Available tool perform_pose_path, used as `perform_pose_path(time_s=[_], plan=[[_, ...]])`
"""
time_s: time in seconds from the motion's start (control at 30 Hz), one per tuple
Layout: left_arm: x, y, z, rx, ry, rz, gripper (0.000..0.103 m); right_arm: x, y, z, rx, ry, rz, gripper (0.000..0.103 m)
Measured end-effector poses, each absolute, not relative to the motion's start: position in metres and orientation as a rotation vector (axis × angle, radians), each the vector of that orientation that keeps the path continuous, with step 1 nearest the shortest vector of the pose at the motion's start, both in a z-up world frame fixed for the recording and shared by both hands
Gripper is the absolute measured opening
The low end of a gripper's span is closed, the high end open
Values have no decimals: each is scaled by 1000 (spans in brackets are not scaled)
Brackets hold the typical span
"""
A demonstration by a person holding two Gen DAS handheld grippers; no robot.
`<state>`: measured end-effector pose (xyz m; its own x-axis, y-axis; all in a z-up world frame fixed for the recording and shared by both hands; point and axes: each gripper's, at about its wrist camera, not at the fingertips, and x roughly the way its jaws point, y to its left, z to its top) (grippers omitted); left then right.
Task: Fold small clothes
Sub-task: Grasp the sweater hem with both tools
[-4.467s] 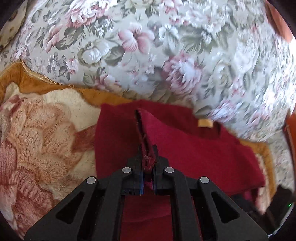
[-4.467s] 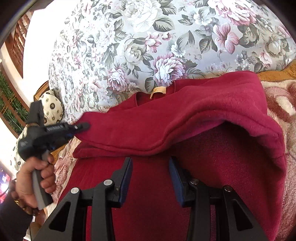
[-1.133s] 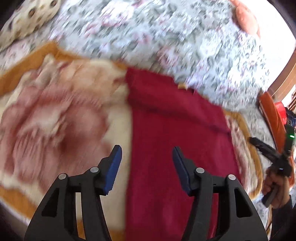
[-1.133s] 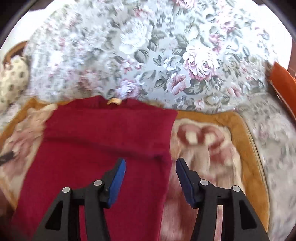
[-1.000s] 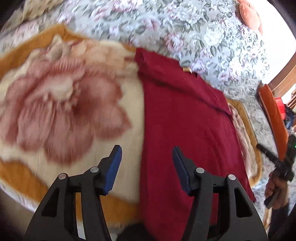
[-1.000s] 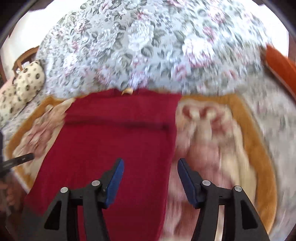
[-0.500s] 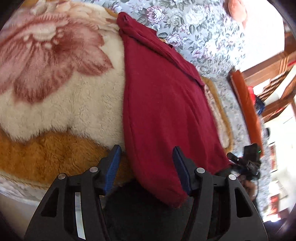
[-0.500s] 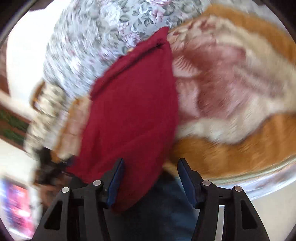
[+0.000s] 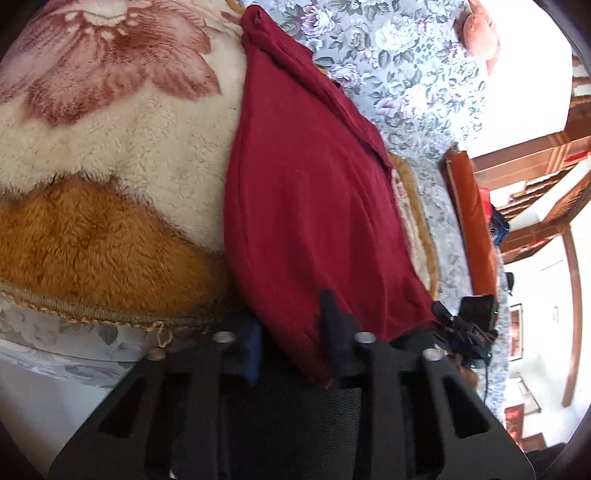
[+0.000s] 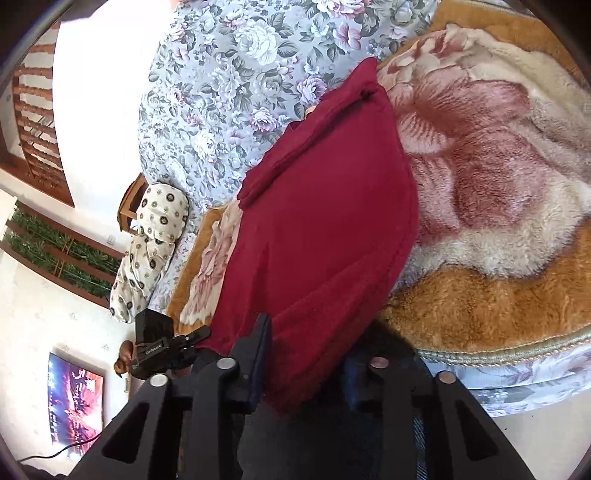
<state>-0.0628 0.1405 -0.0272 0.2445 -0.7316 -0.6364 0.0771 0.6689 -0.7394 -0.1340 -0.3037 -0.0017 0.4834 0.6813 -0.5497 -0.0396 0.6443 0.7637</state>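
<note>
A dark red garment (image 9: pixel 306 184) lies flat on a fleece blanket, sleeves folded in, its hem hanging over the bed's near edge. My left gripper (image 9: pixel 293 343) is at the hem's left corner, jaws closing with the cloth bunched between them and its fingers (image 9: pixel 332 332) pressing on it. At the hem's right corner my right gripper (image 10: pixel 306 354) is closing on the red garment (image 10: pixel 325 221) too, cloth filling the gap. Each view shows the other gripper at the far corner: the right gripper (image 9: pixel 465 325), the left gripper (image 10: pixel 166 347).
The fleece blanket (image 9: pixel 110 155) has a pink flower and an orange border (image 10: pixel 480 302) and covers a floral bedsheet (image 10: pixel 229 92). A spotted pillow (image 10: pixel 155 236) and a peach cushion (image 9: pixel 480 33) lie further off. The person's dark clothing (image 9: pixel 295 413) is just below the hem.
Both grippers came down from over the garment to its hem at the bed's edge. Their jaws, wide apart half a second ago, have narrowed onto the two hem corners.
</note>
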Motion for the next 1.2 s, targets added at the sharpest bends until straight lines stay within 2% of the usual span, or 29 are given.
perform_pose_path(time_s=[0.1,0.37,0.57,0.77,0.97,1.1,1.2], plan=[[-67,132,-22,-604,1174,-572,7,-135,-301,3,703,974,478,7],[-107,143,20,-583,976,-544,5,-157,-290,53,456,899,450,6],[-152,143,36,-608,933,-608,5,-188,-312,73,501,911,480,6],[-180,150,56,-707,864,-612,5,-209,-335,95,665,910,551,6],[-111,151,80,-782,722,-540,5,-142,-325,115,688,822,587,6],[-35,150,71,-869,724,-474,5,-62,-323,107,706,794,504,5],[17,145,70,-825,718,-419,5,-8,-327,95,704,801,411,6]])
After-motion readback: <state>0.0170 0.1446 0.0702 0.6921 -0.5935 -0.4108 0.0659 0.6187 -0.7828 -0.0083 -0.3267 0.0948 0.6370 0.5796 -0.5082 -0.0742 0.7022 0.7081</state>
